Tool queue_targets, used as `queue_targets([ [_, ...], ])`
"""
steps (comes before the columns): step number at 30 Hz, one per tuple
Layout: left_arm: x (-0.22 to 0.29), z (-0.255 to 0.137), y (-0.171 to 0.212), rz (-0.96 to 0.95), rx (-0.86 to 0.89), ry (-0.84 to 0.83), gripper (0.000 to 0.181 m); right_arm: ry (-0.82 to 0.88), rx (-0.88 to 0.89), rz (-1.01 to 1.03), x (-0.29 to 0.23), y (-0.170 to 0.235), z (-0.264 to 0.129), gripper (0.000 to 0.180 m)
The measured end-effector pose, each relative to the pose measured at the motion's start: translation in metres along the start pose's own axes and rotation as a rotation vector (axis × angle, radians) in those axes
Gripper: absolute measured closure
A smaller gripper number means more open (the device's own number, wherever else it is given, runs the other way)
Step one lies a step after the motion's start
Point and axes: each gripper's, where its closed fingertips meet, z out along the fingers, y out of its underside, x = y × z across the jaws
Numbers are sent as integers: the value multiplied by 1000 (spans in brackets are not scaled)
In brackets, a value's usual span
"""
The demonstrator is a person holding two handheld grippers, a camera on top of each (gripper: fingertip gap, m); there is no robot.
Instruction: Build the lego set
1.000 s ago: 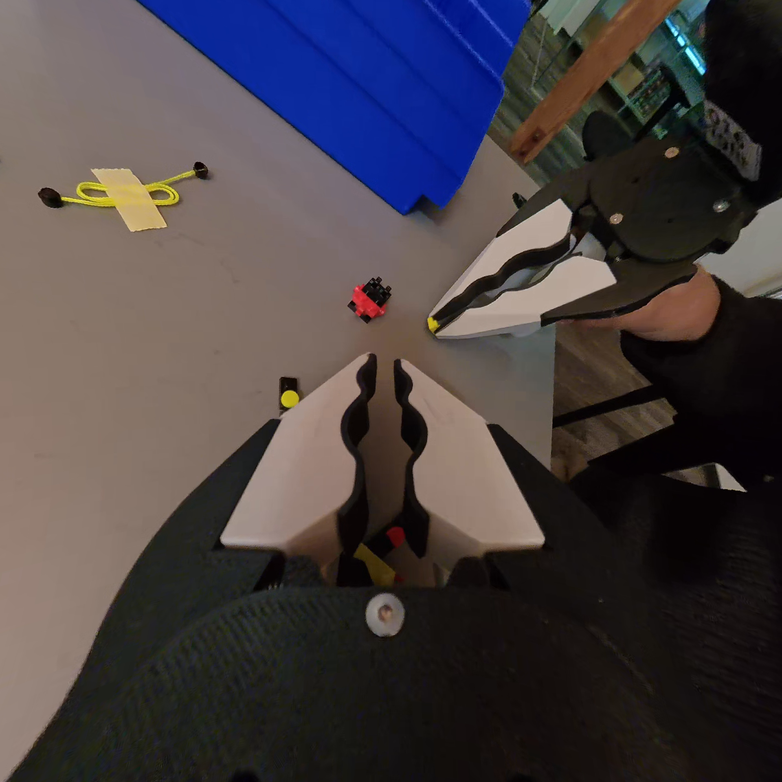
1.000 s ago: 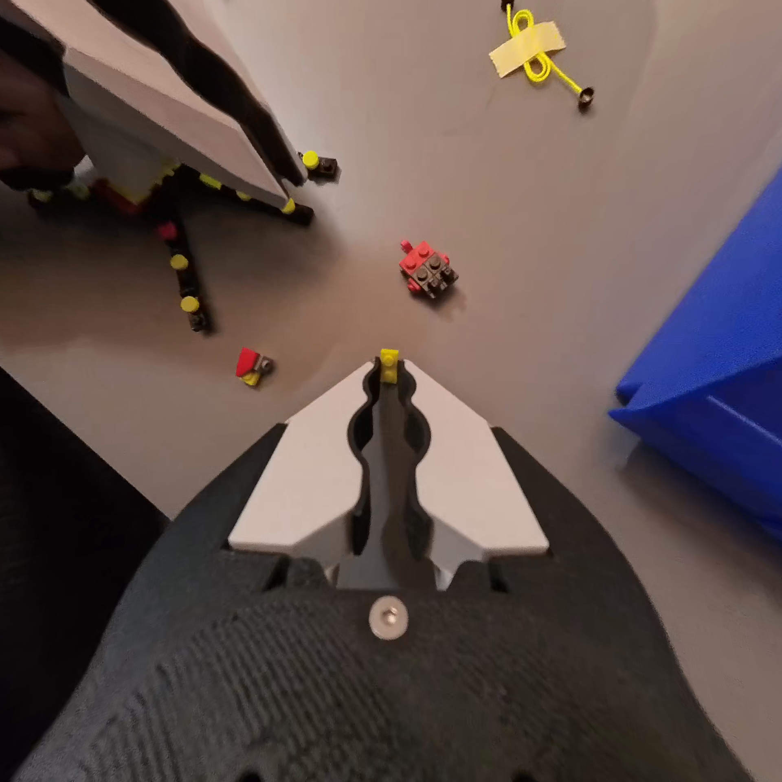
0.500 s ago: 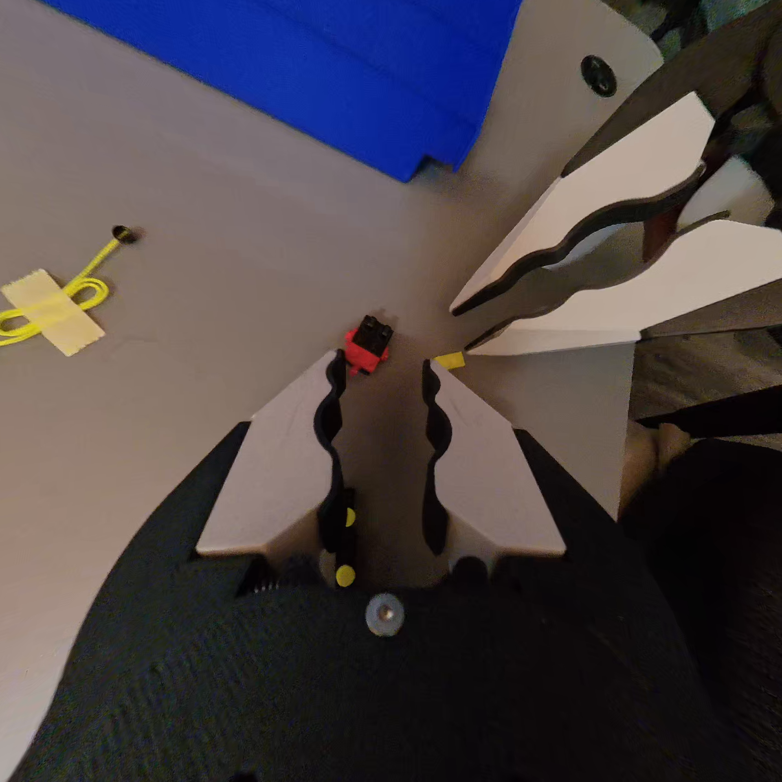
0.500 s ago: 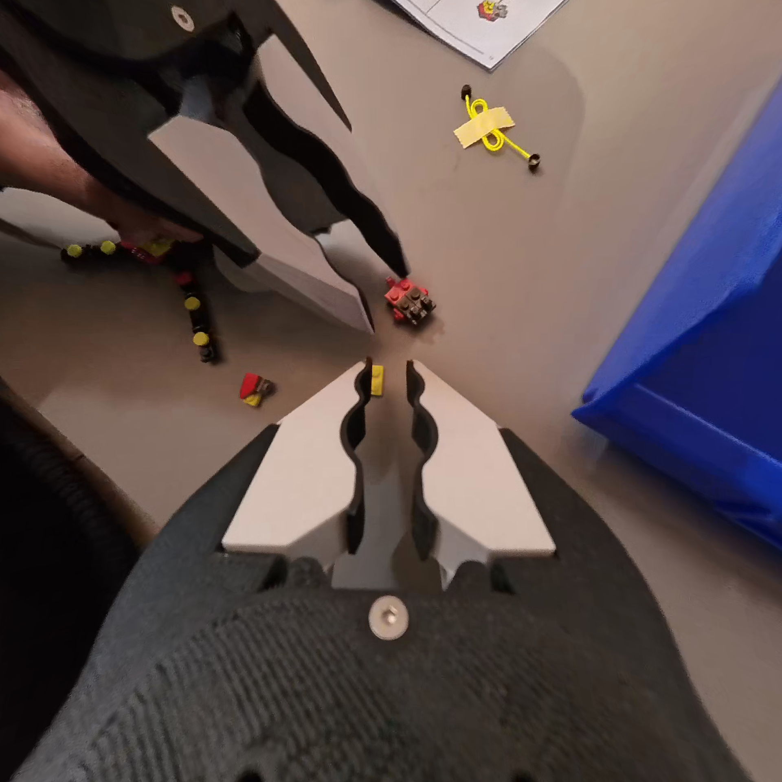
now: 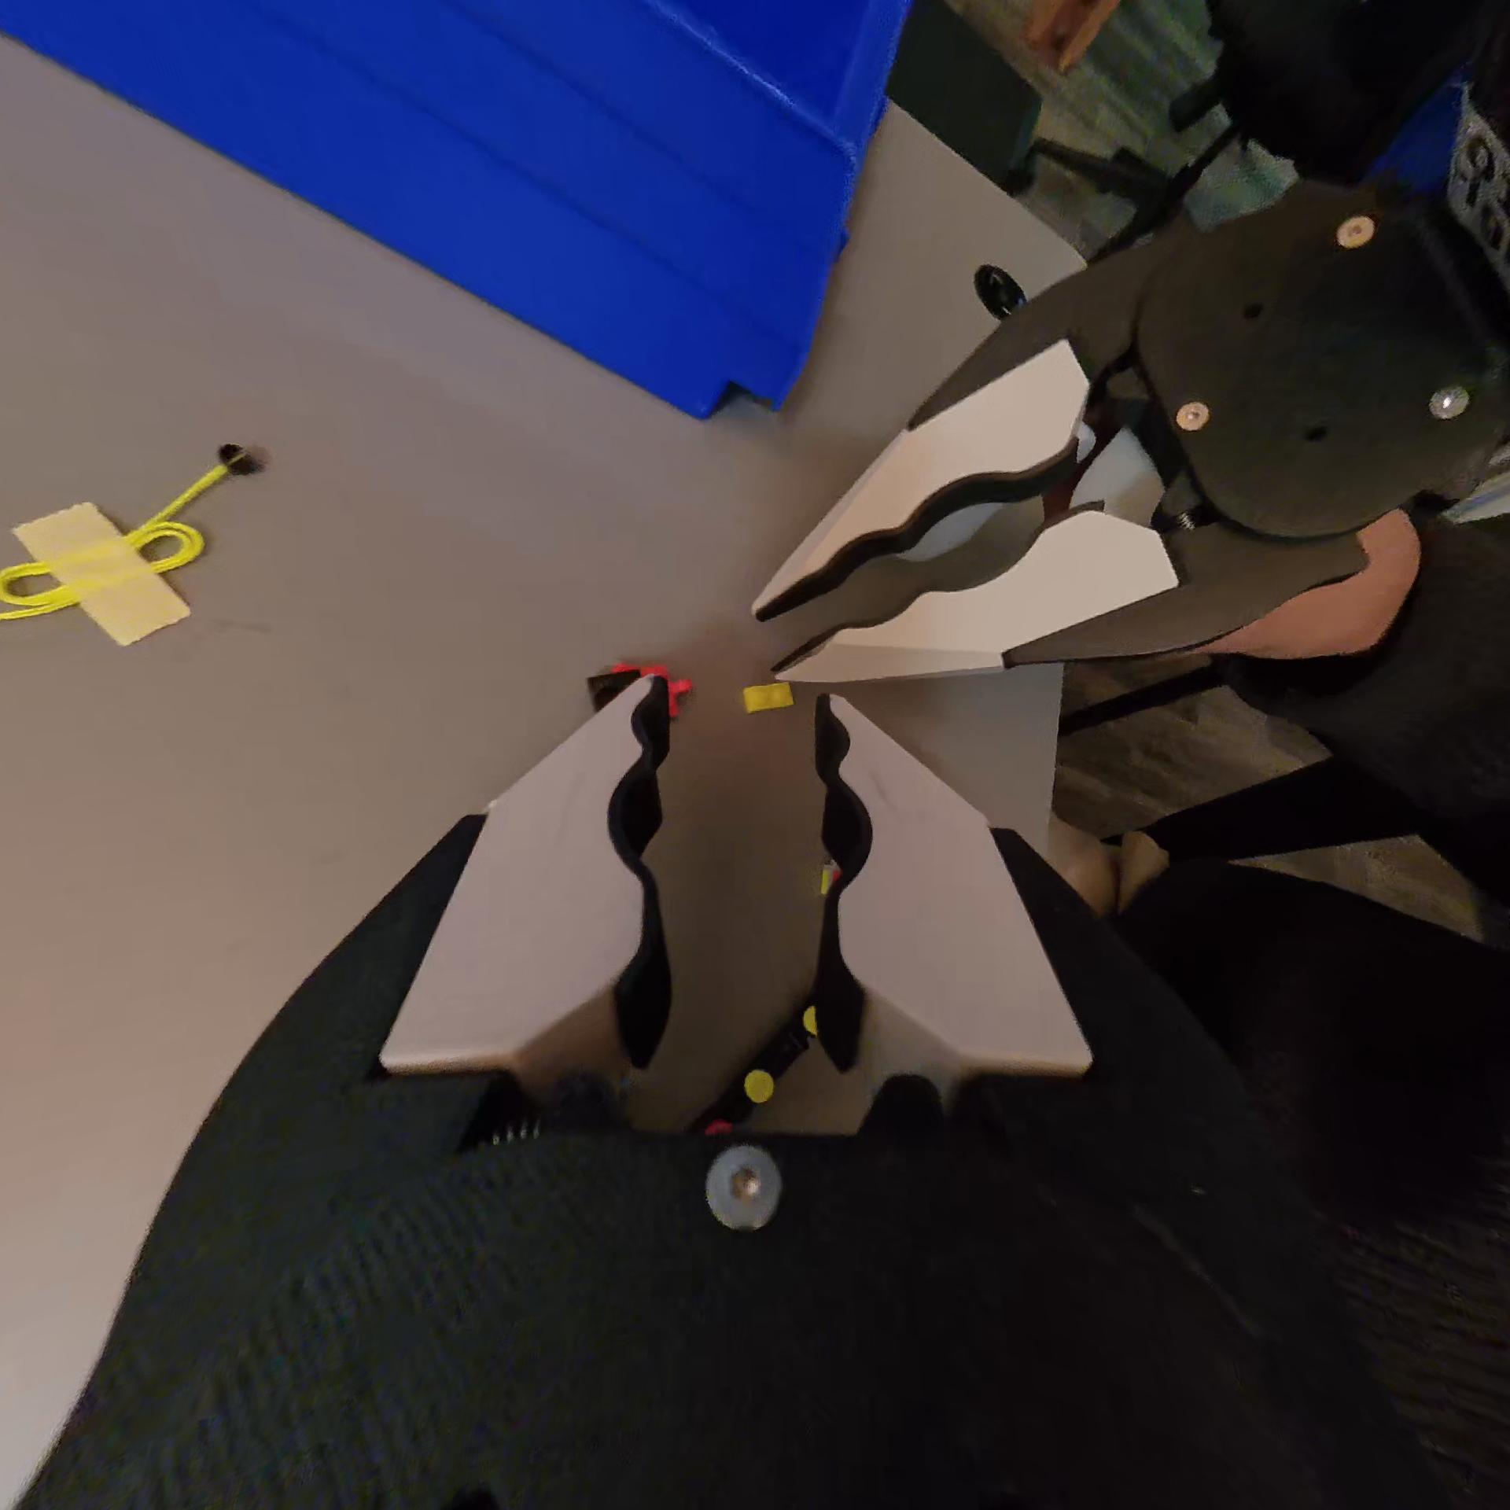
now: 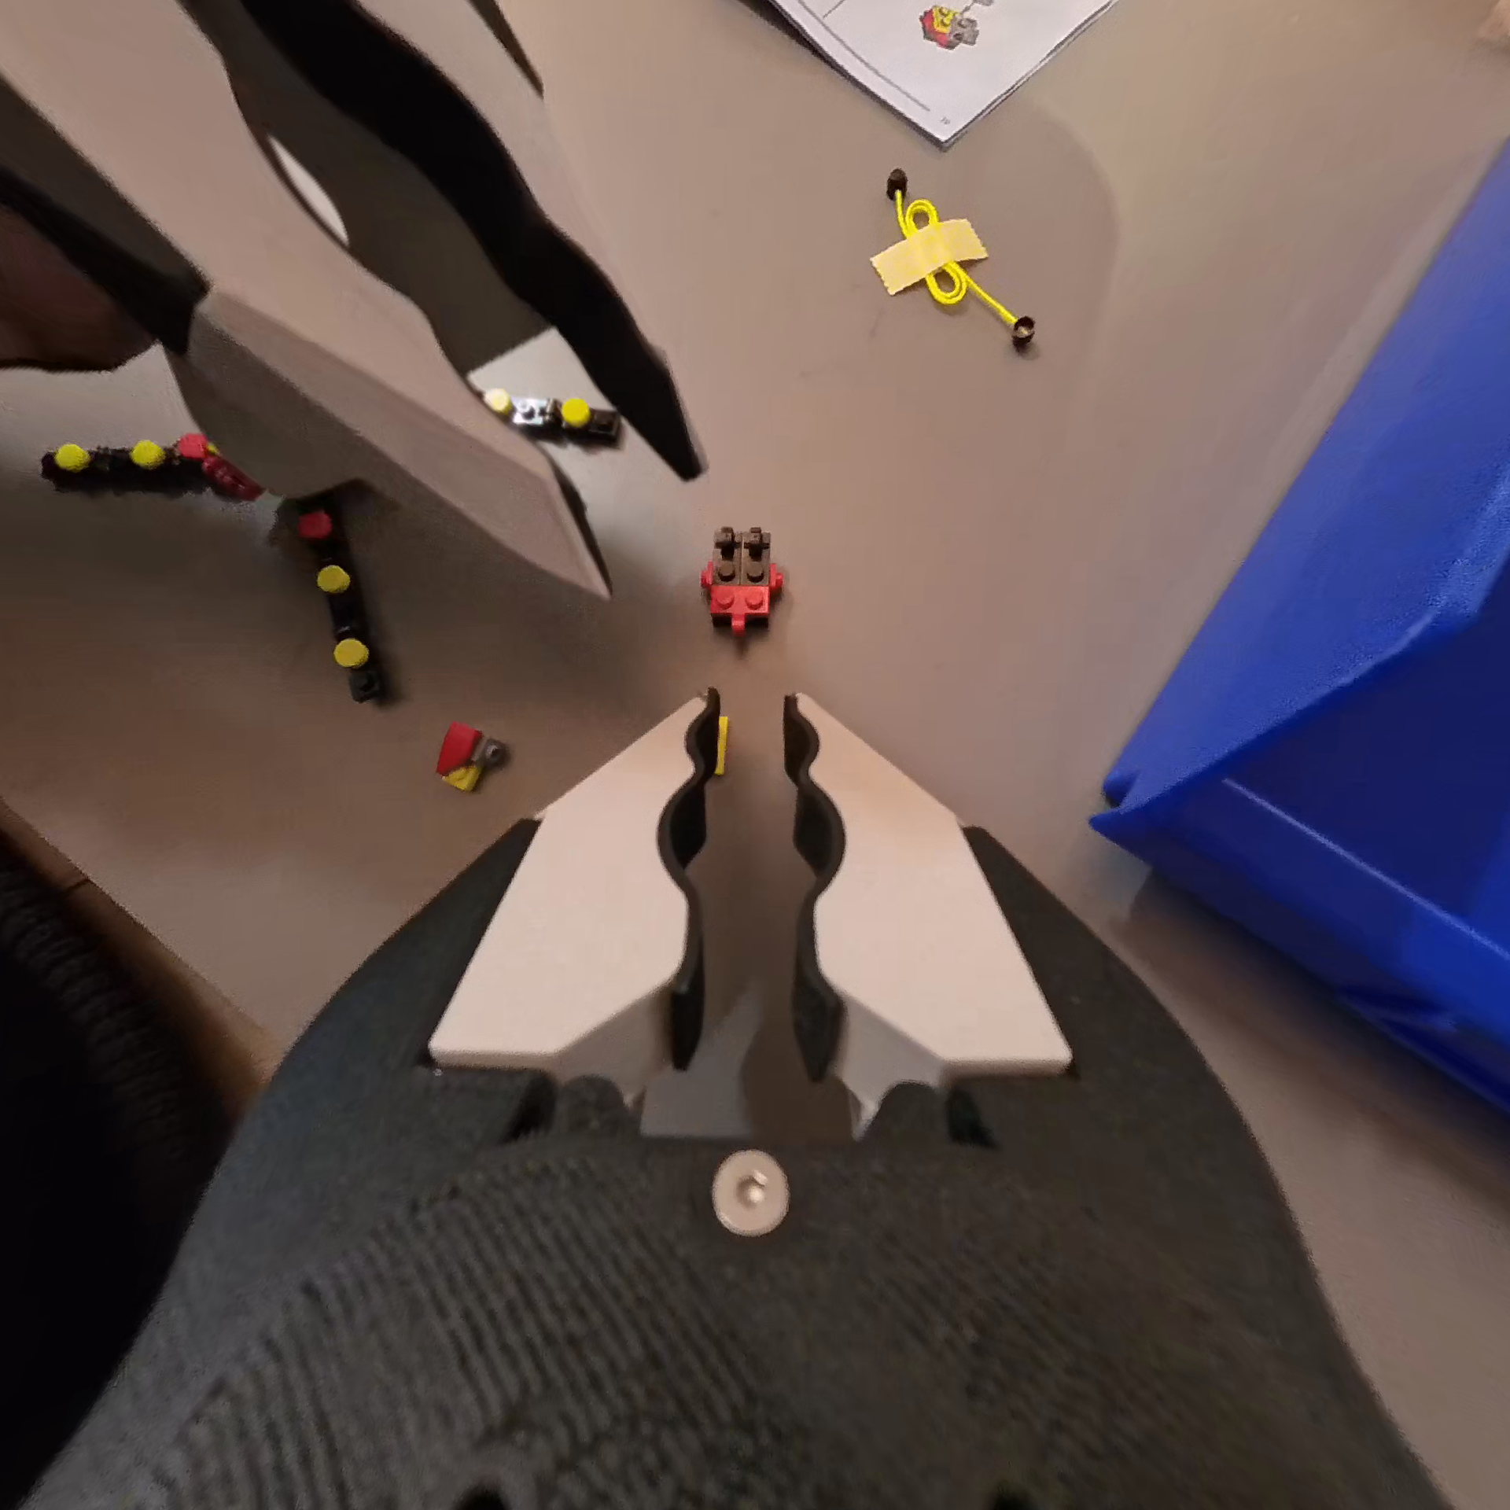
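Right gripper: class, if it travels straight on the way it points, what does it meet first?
Probably the red and black lego block, lying on the table dead ahead of the open right gripper; how far ahead is unclear.

In the right wrist view the small red-and-black brick assembly (image 6: 742,578) sat centre; taped yellow cord (image 6: 940,253) at one o'clock, blue plastic bin (image 6: 1340,654) at three, studded black strips (image 6: 343,605) at nine

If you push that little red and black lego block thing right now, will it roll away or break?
The small red and black lego assembly probably slides, not rolls: it looks boxy and sits flat on the grey table. It likely feels very light, being tiny beside the open right gripper. A hard shove might pop off its thin clip pieces.
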Motion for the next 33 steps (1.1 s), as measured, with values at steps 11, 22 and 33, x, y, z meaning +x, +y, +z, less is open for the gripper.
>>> queue_targets([
  [11, -18, -6, 0, -36, 31, -38, 147, 21, 13, -17, 2, -3, 2, 167],
  [22, -33, -31, 7, -128, 181, -95, 149, 23, 37, 134, -1, -11, 17, 146],
  [33, -44, -42, 10, -132, 211, -63, 149, 19, 16, 75, -4, -20, 43, 149],
])
